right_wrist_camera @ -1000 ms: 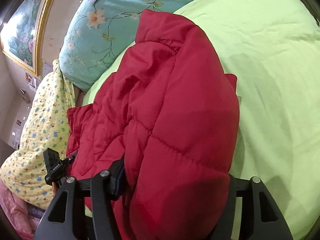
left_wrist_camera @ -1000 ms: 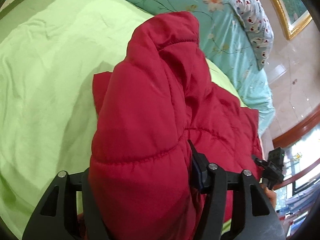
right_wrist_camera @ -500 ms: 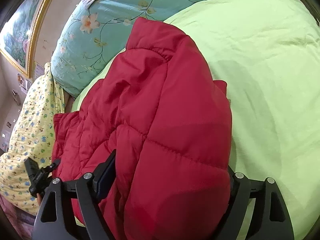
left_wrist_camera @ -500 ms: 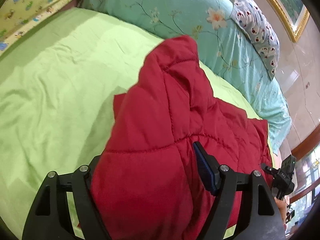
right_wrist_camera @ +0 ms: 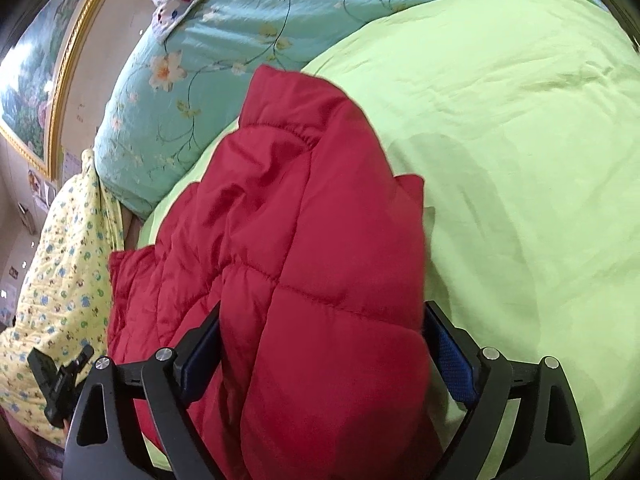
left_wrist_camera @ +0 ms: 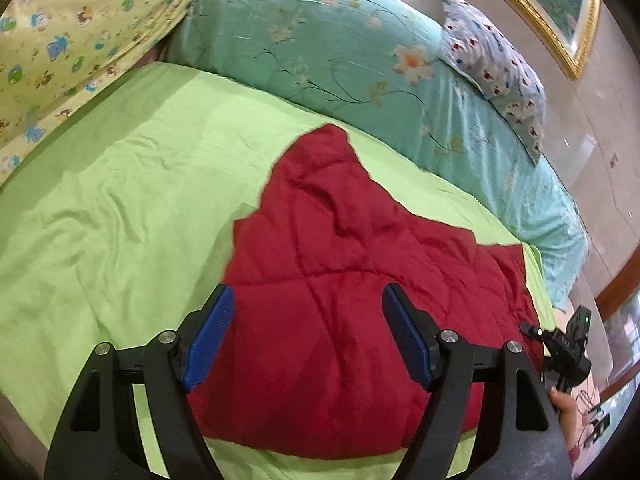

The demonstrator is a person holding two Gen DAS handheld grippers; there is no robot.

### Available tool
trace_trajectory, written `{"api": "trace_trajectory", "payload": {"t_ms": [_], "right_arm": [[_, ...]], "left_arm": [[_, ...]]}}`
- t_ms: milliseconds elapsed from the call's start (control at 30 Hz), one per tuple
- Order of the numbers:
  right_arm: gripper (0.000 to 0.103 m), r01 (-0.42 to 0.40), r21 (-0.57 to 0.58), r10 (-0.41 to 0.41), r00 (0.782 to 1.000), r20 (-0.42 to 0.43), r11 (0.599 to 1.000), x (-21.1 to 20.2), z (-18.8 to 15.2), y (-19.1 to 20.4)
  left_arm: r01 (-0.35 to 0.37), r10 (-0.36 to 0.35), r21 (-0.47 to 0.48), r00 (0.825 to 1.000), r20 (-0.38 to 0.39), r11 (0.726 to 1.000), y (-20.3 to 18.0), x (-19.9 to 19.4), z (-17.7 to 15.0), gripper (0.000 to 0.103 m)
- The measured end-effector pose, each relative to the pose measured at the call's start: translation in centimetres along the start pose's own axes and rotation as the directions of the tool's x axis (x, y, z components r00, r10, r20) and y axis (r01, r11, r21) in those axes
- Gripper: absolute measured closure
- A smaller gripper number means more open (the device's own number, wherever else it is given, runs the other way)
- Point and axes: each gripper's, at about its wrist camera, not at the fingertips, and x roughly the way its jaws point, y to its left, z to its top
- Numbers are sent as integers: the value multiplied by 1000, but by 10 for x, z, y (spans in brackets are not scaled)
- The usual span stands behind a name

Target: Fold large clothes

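A red quilted jacket (left_wrist_camera: 340,280) lies folded on the green bedsheet (left_wrist_camera: 120,208). My left gripper (left_wrist_camera: 308,288) hovers above its near part, open, both blue pads (left_wrist_camera: 212,336) bare and clear of the cloth. In the right wrist view a thick fold of the jacket (right_wrist_camera: 312,280) bulges between the jaws of my right gripper (right_wrist_camera: 324,308), which are opening; the right pad (right_wrist_camera: 450,350) shows free beside the fabric, while the left pad is partly hidden. Each gripper shows small in the other's view: the right gripper (left_wrist_camera: 568,344), the left gripper (right_wrist_camera: 56,376).
A teal floral duvet (left_wrist_camera: 360,60) is bunched along the far side of the bed, with a spotted pillow (left_wrist_camera: 496,68) on it. A yellow printed blanket (left_wrist_camera: 60,32) lies at one end. A gold-framed painting (left_wrist_camera: 560,12) hangs behind. Green sheet (right_wrist_camera: 520,160) stretches beside the jacket.
My left gripper let go of the jacket, opened wide and lifted back; the fold it held dropped flat onto the bed. My right gripper's jaws spread wider around the jacket's bulk.
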Motion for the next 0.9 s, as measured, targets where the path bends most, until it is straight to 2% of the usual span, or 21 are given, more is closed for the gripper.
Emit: {"api": "trace_trajectory", "payload": {"t_ms": [200, 367, 500, 667, 900], "right_arm": [[10, 63, -42, -58, 992, 112, 997, -21, -4, 10], [10, 115, -90, -93, 972, 218, 989, -40, -13, 23], [10, 169, -179, -112, 950, 291, 969, -50, -22, 44], [10, 201, -315, -99, 945, 312, 928, -49, -38, 75], [10, 202, -443, -87, 960, 266, 874, -35, -64, 110]], "left_arm": [[35, -33, 62, 999, -35, 997, -24, 2, -15, 27], [50, -41, 129, 997, -70, 990, -46, 8, -28, 27], [66, -53, 172, 995, -83, 983, -59, 8, -36, 27], [50, -33, 215, 996, -80, 975, -66, 8, -42, 27], [48, -29, 236, 996, -84, 970, -67, 10, -46, 27]]}}
